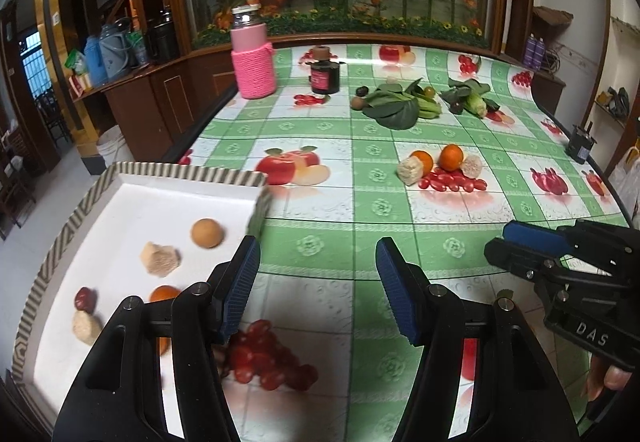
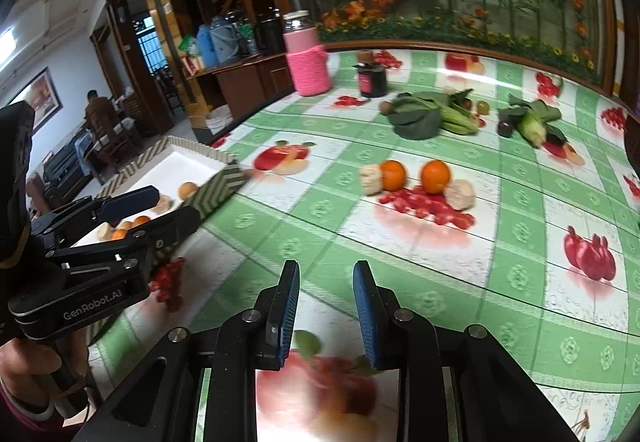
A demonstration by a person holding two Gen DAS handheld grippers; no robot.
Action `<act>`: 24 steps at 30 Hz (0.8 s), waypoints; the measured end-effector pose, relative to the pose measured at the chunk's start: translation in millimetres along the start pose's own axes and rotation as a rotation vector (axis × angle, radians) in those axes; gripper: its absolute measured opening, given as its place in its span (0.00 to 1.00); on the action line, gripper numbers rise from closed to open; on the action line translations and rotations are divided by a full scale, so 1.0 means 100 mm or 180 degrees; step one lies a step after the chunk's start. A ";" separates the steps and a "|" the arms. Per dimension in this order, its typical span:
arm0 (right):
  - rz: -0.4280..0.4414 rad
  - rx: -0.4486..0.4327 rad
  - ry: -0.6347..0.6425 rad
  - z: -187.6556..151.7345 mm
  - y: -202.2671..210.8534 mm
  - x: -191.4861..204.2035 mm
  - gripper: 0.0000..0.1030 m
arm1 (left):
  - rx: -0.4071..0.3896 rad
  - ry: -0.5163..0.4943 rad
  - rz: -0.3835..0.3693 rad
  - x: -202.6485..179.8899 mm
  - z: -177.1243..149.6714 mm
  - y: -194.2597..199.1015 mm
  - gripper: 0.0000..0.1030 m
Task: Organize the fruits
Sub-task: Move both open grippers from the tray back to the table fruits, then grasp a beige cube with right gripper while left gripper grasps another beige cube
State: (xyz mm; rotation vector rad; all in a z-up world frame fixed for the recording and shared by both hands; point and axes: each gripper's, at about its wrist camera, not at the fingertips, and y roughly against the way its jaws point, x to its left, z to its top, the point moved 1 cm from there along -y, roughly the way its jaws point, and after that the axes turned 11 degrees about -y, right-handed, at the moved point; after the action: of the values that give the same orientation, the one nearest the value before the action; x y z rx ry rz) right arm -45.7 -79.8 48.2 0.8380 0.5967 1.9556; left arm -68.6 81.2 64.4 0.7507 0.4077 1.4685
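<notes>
Left wrist view. Left gripper (image 1: 316,282) jaws apart, nothing between them, only tablecloth (image 1: 360,210) showing through the gap. Poised just beside the near corner of the tray (image 1: 188,172), probably between trips. Tray at the table's left edge, zigzag rim, white floor; inside: a tan round fruit (image 1: 207,233), a pale rough chunk (image 1: 159,259), a dark red fruit (image 1: 85,299), an orange one (image 1: 163,293) partly hidden behind the finger. Sorted pieces kept together there, apparently the collection spot. Right gripper (image 1: 516,238) entering at right edge, pointing left.

Right wrist view. Right gripper (image 2: 326,306) jaws narrowly parted, empty, above a printed apple. Remaining fruit mid-table, well apart from the tray: two oranges (image 2: 393,175) (image 2: 435,176), each touching a pale chunk (image 2: 371,180) (image 2: 460,194). Red pieces under them look like cloth print; cannot tell for sure. Greens (image 2: 420,118) and a corn cob (image 2: 532,130) farther back, likely not fruit to sort.

Surface: glossy green-and-white checked cloth with fruit prints, easily confused with real items. Pink knit-sleeved jar (image 2: 306,58) and dark jar (image 2: 373,80) at far side. Room: wooden cabinets, floral mural behind, a seated person in the far left background.
</notes>
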 end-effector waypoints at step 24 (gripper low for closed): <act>-0.0489 0.0207 -0.0100 0.59 -0.55 -0.90 0.33 | 0.0296 -0.0028 -0.0533 -0.44 0.52 -0.81 0.59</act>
State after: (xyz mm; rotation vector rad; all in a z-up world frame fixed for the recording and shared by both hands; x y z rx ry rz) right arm 62.1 -127.7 20.3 0.8364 0.6890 1.7893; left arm 21.6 32.6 39.1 0.7777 0.5227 1.2958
